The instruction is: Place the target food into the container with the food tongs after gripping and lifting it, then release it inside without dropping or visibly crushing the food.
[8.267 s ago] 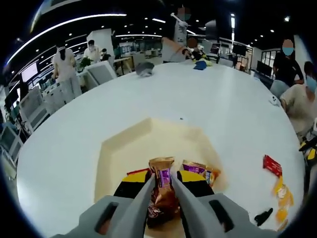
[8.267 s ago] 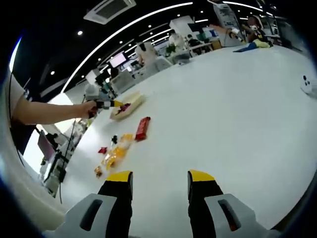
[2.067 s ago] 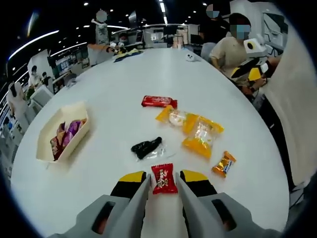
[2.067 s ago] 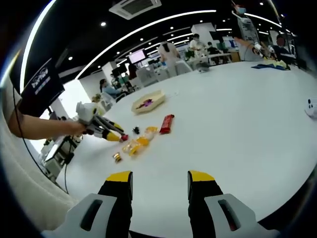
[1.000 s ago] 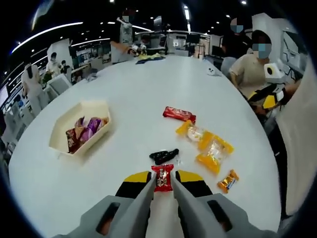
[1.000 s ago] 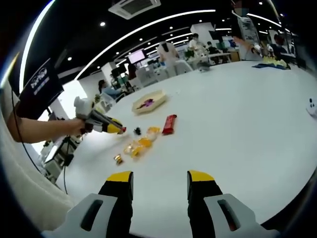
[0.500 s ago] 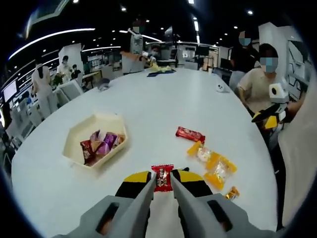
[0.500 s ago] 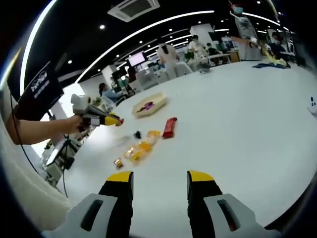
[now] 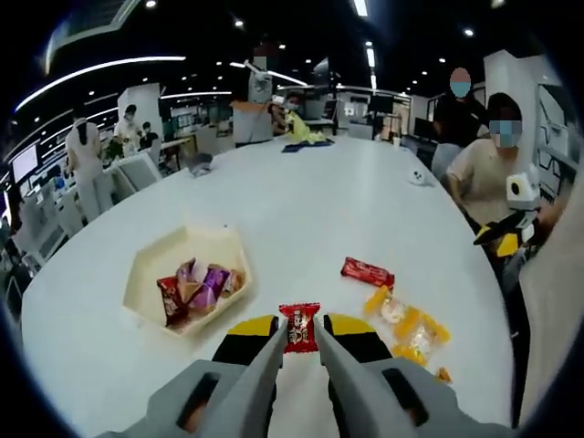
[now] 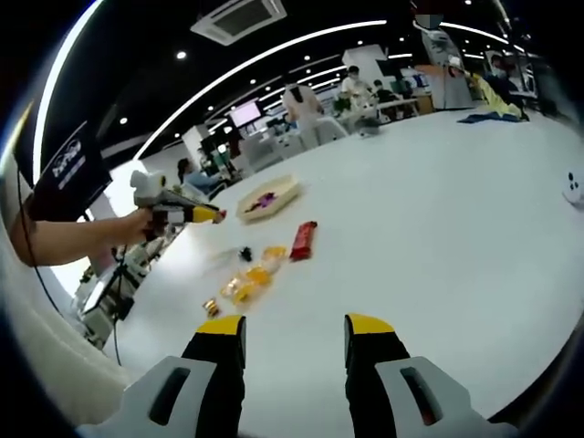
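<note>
One red packet point(image 9: 299, 327) is pinched between the left gripper's point(image 9: 298, 339) fingers, which are nearly closed on its lower half; it is held up off the tabletop point(image 9: 301, 196), short of the tray point(image 9: 146, 274) that lies ahead and to the left in the left gripper view. The tray, a pale hexagonal dish, holds several wrapped sweets point(image 9: 196, 285) in red, purple and orange. So the grip and lift look done for this piece; what is left, by my reading, is the carry over the tray's rim, the lowering and the release inside. The packet shows no visible crushing, though the fingers cover its lower part.

To the right on the tabletop lie a red bar point(image 9: 367, 271) and a row of yellow packets point(image 9: 408, 327), not yet moved; the nearest end of that row is cut off behind the fingers.

The right gripper point(image 10: 297, 330) hangs over bare tabletop with its fingers wide apart and nothing between them. In the right gripper view the left gripper point(image 10: 193, 213) is far off and small, so the packet in it cannot be made out there, and the tray point(image 10: 266, 198) beyond it is little more than a pale shape. Print on the packets is unreadable.
</note>
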Tool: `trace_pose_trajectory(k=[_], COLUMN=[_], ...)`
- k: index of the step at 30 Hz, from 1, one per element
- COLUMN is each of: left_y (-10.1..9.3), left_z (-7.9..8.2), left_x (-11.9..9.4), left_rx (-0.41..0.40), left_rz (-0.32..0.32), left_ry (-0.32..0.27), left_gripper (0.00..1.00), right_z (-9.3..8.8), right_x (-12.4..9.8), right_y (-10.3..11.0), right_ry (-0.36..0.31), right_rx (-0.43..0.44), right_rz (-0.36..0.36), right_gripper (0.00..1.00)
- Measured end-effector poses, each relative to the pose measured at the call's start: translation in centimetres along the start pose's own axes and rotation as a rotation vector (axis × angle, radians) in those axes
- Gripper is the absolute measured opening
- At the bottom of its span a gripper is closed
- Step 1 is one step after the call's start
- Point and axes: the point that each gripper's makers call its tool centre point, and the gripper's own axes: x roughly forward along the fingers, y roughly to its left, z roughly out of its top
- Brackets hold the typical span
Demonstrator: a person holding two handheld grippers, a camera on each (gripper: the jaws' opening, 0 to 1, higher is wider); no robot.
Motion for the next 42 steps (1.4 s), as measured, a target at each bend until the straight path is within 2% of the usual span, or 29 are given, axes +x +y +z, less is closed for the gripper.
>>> trace_pose_trajectory(k=[12,38,42], left_y=[1.1,6.6,7.0], left_z=[1.4,3.2,3.4], left_x=[1.3,3.0,3.2], left_rx=[-0.018,-0.067,-0.074], left_rz=[0.018,0.122,0.124], left_ry=[-0.022,-0.043,-0.045], left_gripper=[0.18,0.18,0.18], right_z=[0.1,0.0,0.0], right_x=[0.2,1.0,1.0], right_y=[-0.4,-1.3,-1.4], right_ry=[0.002,0.03,0.028], right_rx=[0.008,0.029,0.031], right_rz=[-0.006,-0.014,-0.017], right_gripper=[0.44,0.44,0.44])
